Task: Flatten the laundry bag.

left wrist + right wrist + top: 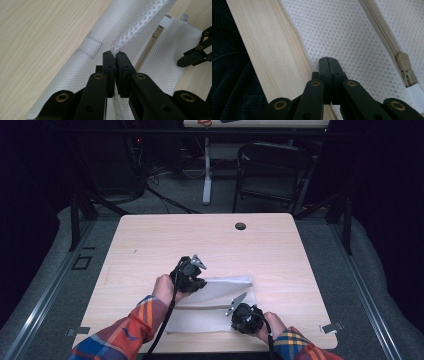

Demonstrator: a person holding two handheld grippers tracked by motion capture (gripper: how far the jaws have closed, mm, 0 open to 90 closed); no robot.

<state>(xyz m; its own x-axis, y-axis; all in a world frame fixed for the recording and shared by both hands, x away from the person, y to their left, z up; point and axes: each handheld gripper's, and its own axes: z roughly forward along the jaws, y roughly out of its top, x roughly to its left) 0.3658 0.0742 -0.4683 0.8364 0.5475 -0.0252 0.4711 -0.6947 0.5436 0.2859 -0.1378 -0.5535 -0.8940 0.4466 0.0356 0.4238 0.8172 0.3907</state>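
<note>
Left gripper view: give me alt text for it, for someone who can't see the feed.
The left gripper has its black fingers shut on a fold of a white mesh bag, lifting a strip of mesh off the wooden table. The rest of the bag lies flat, its beige zipper running diagonally, and the right gripper sits at the right edge.

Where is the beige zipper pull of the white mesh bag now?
The beige zipper pull sits at the right edge of the right gripper view, on the white mesh bag, right of the shut right gripper.

A white mesh-cloth bag [220, 300] with a beige plastic zipper [405, 67] lies on a matt pale-wood table [150, 245].
</note>
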